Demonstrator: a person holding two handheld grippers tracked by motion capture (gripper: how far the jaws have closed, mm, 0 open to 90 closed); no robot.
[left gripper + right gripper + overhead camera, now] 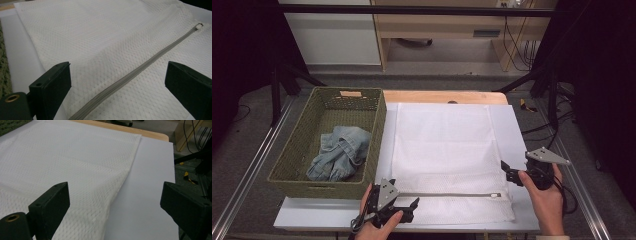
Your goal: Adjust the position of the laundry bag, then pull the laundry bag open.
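A white mesh laundry bag (pixel 447 160) lies flat on the white sheet that covers the tabletop (pixel 522 135), just right of a green woven basket (pixel 377 130). Its grey zipper (pixel 447 195) runs along the near edge of the bag, with the pull (pixel 496 195) at the right end.

My left gripper (pixel 404 207) sits at the bag's near left corner, jaws spread wide with nothing between them; in the left gripper view the zipper (pixel 140 70) passes under the gap. My right gripper (pixel 508 171) hovers beside the bag's right edge (pixel 125 177), jaws also spread and empty.

I judge the step to be working the zipper. To do it well, I would pinch the fabric at the left end to anchor it, then take the small pull squarely with the right gripper and draw straight along the track, keeping the mesh taut.

In the basket lies crumpled denim clothing (pixel 339 152).

I can read no brand, label or writing.
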